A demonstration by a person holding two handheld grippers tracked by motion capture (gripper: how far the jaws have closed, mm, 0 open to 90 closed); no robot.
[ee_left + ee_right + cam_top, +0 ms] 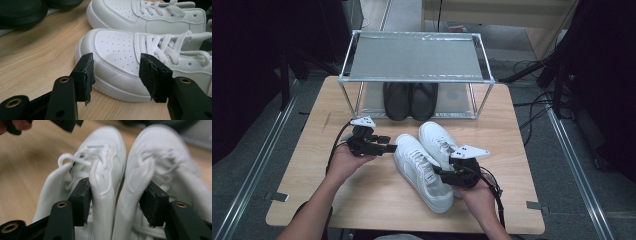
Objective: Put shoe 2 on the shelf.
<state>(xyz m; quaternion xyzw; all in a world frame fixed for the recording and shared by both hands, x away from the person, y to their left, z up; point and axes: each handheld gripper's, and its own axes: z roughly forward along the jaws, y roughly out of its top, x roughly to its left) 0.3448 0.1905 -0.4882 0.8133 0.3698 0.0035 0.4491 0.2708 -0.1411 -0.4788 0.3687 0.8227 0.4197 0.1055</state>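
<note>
Right gripper view shows our right gripper [115, 202] pinching both white sneakers' [130, 185] inner collars together, so we should squeeze firmly before lifting, while the left gripper [116, 71] waits open at the toe.

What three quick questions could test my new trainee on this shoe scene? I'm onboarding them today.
1. True or false: the right gripper pinches the adjoining inner collars of both white sneakers.
2. What stands on the lower shelf of the metal rack?
3. Is the left gripper A) clamped on a toe, or B) open beside a toe?

Key: 1 true; 2 a pair of black shoes; 3 B.
</note>
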